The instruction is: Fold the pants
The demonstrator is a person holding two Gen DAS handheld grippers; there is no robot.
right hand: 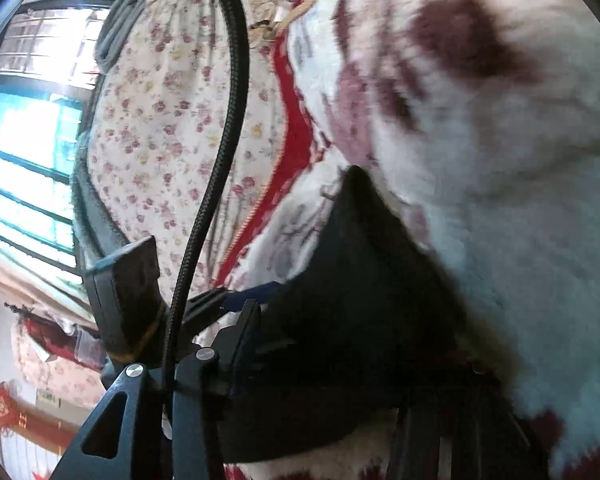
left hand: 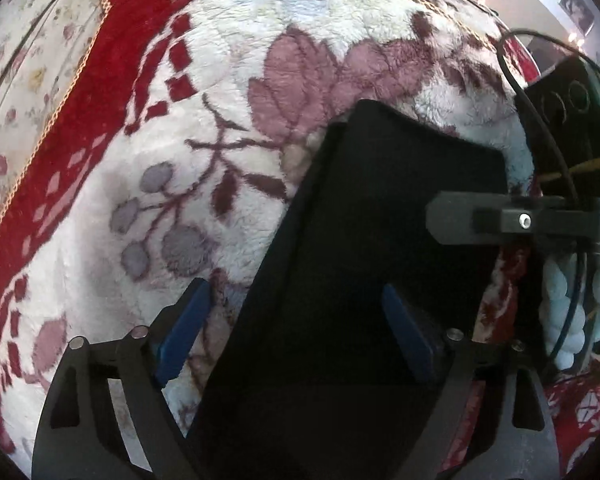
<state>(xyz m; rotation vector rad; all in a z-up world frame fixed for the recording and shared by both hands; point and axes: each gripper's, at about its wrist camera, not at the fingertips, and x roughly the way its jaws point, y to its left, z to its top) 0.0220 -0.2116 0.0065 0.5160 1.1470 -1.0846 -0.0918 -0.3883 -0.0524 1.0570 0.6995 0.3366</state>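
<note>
One pair of black pants (left hand: 380,220) is lying on a flowered blanket (left hand: 148,208), running toward twelve o'clock between the left gripper (left hand: 296,336), jaws spread wide; right gripper (right hand: 340,320) jaw state unclear.

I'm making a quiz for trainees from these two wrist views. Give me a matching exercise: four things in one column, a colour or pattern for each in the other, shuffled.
Things:
1. pants
2. pads on the left gripper fingers
3. plush blanket
4. bed sheet

Descriptions:
A. blue
B. cream with small scattered flowers
C. plain black
D. white with large mauve flowers and a red border

Pairs: 1-C, 2-A, 3-D, 4-B
</note>
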